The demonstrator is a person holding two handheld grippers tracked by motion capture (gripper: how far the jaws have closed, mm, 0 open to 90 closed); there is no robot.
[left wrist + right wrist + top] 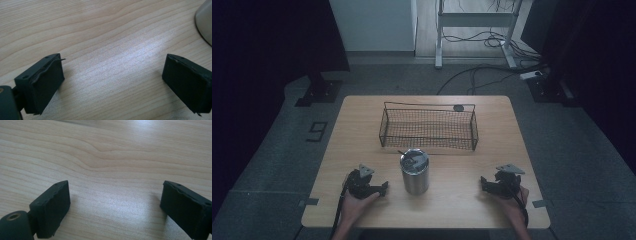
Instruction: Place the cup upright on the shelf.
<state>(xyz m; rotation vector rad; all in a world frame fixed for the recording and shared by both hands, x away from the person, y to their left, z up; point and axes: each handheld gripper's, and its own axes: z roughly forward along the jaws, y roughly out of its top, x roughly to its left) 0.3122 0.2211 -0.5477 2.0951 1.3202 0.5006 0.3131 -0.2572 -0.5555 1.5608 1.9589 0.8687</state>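
The steel tumbler [414,172] stands upright near the front middle of the table [362,130], between the two grippers and just in front of the wire basket [428,128]. It looks rigid, smooth and likely slippery, so I would grip it across the round wall below the rim (something dark lies in its mouth, too small to identify). The basket appears empty. The left gripper [383,188] and the right gripper [483,181] rest on the wood, each with jaws spread wide on nothing.
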